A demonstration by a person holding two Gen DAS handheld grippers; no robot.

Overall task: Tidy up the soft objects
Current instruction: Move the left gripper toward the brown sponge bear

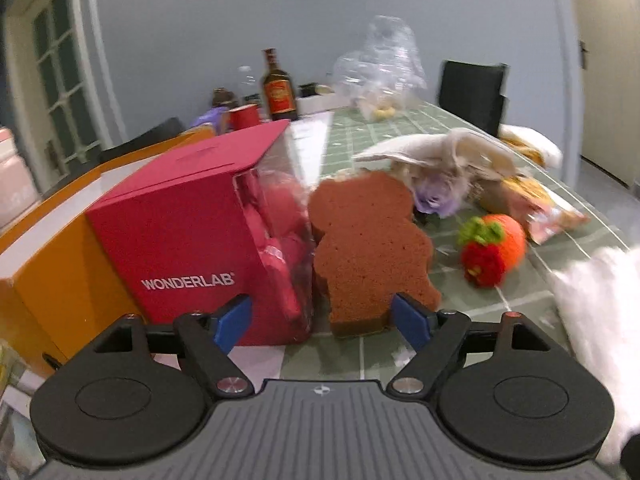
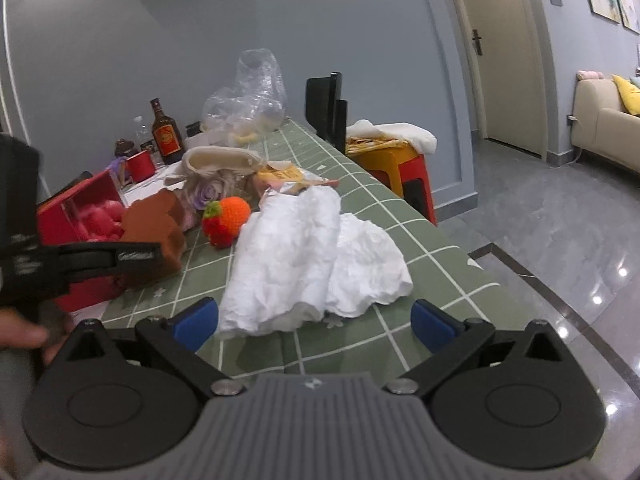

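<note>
Table [image 2: 420, 236]: green grid-patterned cloth, long edge running away from both cameras; bears all the items below.

White cloth [image 2: 316, 256]: crumpled heap, largest soft item, its long axis running from near the right gripper toward the far end of the table. It lies directly ahead of the right gripper, near end just beyond the fingertips, touching neither pad. In the left wrist view only a corner shows at the right edge.

Red carton [image 1: 180, 240]: marked WONDERLAB, clear side panel with red-pink pieces inside; stands left of the sponge, touching or nearly so.

Brown sponge [image 1: 368, 248]: bear-shaped slab, upright on its edge, long axis vertical, broad face toward the left wrist camera. It stands between the left fingertips in line, slightly past them; contact cannot be told.

Crocheted fruit [image 1: 492, 248]: orange ball and red strawberry with green leaf, beside each other, between sponge and white cloth.

Left gripper [image 1: 324, 318]: jaws spread wide, nothing pinched; nearer hand for the sponge and carton.

Right gripper [image 2: 316, 324]: jaws spread to full width, nothing between the pads; nearer hand for the white cloth.

Judgement: each hand appears set for its own item; the cloth's loose folds will likely bunch when pinched.
</note>
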